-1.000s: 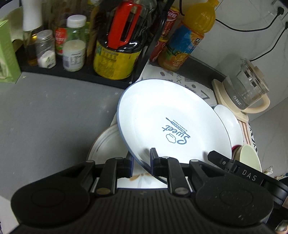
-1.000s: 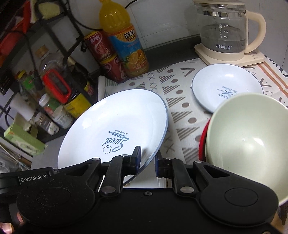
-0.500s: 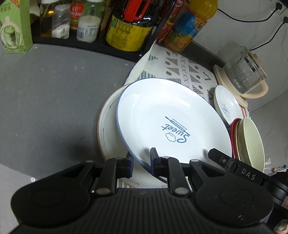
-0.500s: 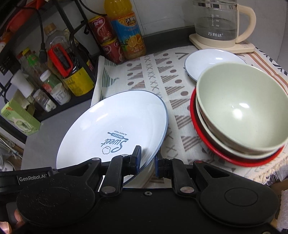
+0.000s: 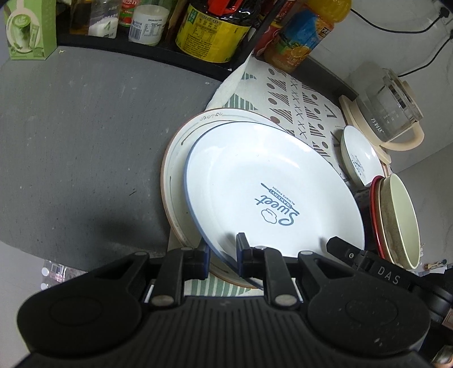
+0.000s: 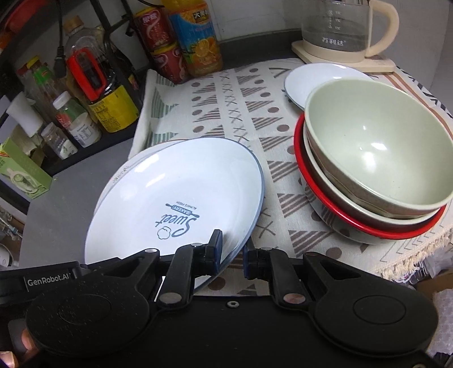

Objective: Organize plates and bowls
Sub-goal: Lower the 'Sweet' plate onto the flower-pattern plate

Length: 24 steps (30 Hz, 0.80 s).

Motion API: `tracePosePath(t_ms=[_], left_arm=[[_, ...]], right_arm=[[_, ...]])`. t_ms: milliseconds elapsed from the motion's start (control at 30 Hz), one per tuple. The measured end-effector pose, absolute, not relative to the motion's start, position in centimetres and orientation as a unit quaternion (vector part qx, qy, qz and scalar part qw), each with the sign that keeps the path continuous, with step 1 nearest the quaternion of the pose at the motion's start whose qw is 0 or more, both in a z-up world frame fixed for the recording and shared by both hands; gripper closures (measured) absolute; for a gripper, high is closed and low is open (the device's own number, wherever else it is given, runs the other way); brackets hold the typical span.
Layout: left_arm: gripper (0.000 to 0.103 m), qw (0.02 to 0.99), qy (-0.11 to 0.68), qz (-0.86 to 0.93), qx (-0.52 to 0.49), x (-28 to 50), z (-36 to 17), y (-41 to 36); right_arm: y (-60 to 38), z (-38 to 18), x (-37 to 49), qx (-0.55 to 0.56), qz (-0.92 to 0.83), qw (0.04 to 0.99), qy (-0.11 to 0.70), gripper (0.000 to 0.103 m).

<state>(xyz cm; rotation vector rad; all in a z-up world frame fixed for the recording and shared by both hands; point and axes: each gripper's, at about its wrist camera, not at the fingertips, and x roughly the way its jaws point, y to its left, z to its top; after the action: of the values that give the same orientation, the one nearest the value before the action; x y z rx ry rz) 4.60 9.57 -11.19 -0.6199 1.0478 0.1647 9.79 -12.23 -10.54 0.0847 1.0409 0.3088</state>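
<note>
We grip the blue-rimmed plate point(image 5: 271, 184) with left gripper point(image 5: 223, 250) and right gripper point(image 6: 231, 252), just above the patterned plate point(image 5: 181, 158) ahead — bowls point(image 6: 376, 158) stacked right, small plate point(image 6: 308, 79) beyond them left.

The blue-rimmed plate point(image 5: 271, 181) hides most of the brown-rimmed plate point(image 5: 181, 158) beneath it. The green bowl point(image 6: 376, 141) covers the stacked bowls under it and part of the small plate point(image 6: 311, 76). The kettle point(image 6: 339, 25) is cut off by the top edge.
</note>
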Motion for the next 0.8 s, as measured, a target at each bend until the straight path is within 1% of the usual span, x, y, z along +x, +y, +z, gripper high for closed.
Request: tracePosePath(t_ms=[100, 167, 300, 400, 633, 800], left_arm=[[0.087, 0.81, 0.502, 0.076, -0.294, 5.0, -11.5, 9.6], [0.085, 0.806, 0.509, 0.072, -0.295, 5.2, -11.6, 9.6], [0.084, 0.807, 0.507, 0.087, -0.291, 4.9, -11.3, 9.6], [0.08, 0.81, 0.503, 0.097, -0.287, 4.5, -10.9, 9.9], [0.074, 0.822, 0.473, 0.137, -0.285, 3.6, -9.5, 11.1], [0.073, 0.815, 0.48, 0.151, -0.285, 3.5, -10.1, 11.5]], right_arm=[[-12.2, -10.7, 10.0, 0.039, 0.142, 0.856, 0.496, 0.09], [-12.1, -10.9, 10.1, 0.039, 0.142, 0.855, 0.497, 0.09], [-12.0, -11.2, 10.6, 0.039, 0.141, 0.853, 0.5, 0.091], [-11.8, -11.3, 10.8, 0.036, 0.141, 0.854, 0.5, 0.091], [-11.3, -12.0, 11.3, 0.028, 0.144, 0.851, 0.505, 0.088], [-11.3, -12.6, 11.5, 0.03, 0.146, 0.846, 0.513, 0.087]])
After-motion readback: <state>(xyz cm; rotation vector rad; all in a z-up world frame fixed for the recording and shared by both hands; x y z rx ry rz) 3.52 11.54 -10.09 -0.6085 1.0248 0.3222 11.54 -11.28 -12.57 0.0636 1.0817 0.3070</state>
